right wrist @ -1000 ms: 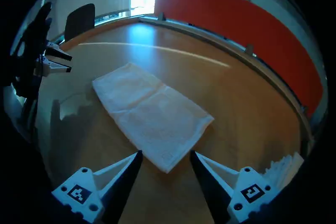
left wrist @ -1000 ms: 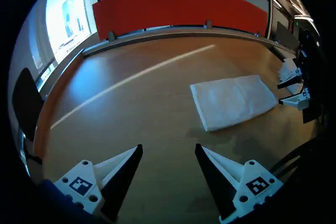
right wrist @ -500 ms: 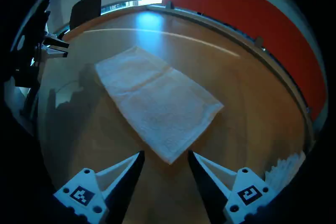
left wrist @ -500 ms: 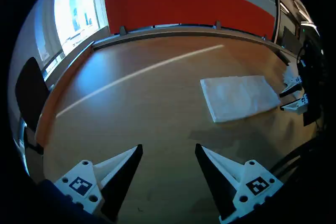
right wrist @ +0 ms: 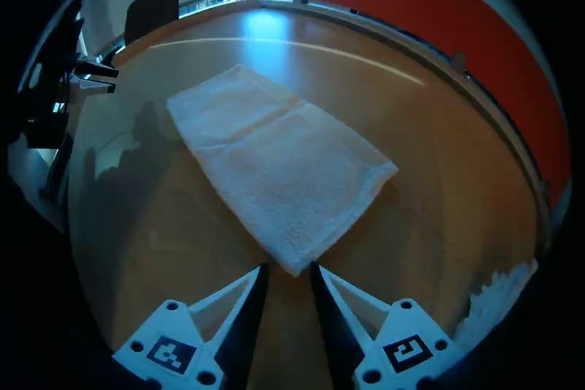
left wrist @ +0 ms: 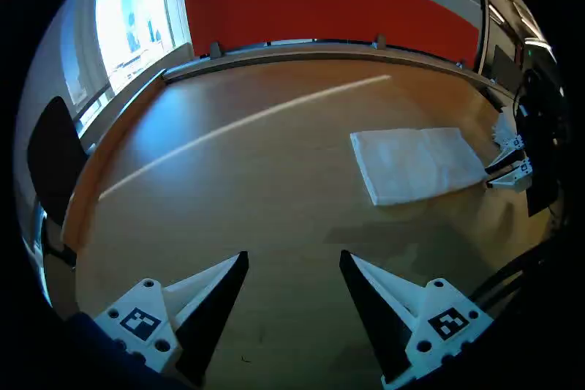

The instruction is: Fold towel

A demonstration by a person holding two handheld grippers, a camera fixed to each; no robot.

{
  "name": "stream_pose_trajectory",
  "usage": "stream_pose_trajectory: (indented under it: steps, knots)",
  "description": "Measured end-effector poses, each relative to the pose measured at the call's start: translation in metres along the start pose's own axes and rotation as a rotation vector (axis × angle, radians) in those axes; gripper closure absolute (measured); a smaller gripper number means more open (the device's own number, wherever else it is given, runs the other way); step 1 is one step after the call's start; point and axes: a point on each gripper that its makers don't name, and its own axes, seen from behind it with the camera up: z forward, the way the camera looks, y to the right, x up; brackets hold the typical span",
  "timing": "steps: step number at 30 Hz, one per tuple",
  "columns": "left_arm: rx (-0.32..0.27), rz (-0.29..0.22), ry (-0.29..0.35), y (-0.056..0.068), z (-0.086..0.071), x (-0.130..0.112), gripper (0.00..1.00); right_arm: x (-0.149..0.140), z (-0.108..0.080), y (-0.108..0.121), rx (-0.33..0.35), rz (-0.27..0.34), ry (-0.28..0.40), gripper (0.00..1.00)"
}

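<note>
The towel [right wrist: 281, 163] lies flat on the table [right wrist: 446, 192]. Your right gripper [right wrist: 288, 273] sits at its 6 o'clock corner, fingers narrowly parted, clamping nothing. Your left gripper [left wrist: 292, 262] hangs spread and empty, with the towel at its 2 o'clock.

Near corner of white folded terry towel [right wrist: 292, 170] lies between tips of right claw [right wrist: 288, 267]; pinched or merely close, cannot tell; crumpled white cloth [right wrist: 501, 295] cut off at lower-right edge; distant left claw [right wrist: 106, 77] small, its rear lost in shadow.
</note>
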Motion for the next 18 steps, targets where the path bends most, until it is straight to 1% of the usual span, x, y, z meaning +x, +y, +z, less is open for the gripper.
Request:
stream_pose_trajectory:
  steps: [2,4,7,14,18]
  knots:
    - [0.000,0.001,-0.001,-0.0005,-0.0003,-0.0006,0.07,-0.0012,0.0007,-0.0002,0.000,-0.001,-0.003,0.58]
    - [0.001,0.000,-0.001,-0.0011,-0.0006,-0.0009,0.07,-0.0012,0.0008,0.0000,-0.001,0.003,-0.002,0.67]
    - [0.002,-0.001,-0.004,-0.0023,-0.0005,-0.0019,0.07,-0.0012,0.0011,0.0005,-0.001,0.010,0.001,0.73]
    - [0.003,0.002,-0.005,-0.0030,-0.0014,-0.0031,0.07,0.0021,0.0012,0.0036,-0.022,0.011,0.020,0.90]
    - [0.003,0.004,-0.006,-0.0031,-0.0017,-0.0041,0.07,0.0075,-0.0004,0.0049,-0.036,0.022,0.038,0.90]
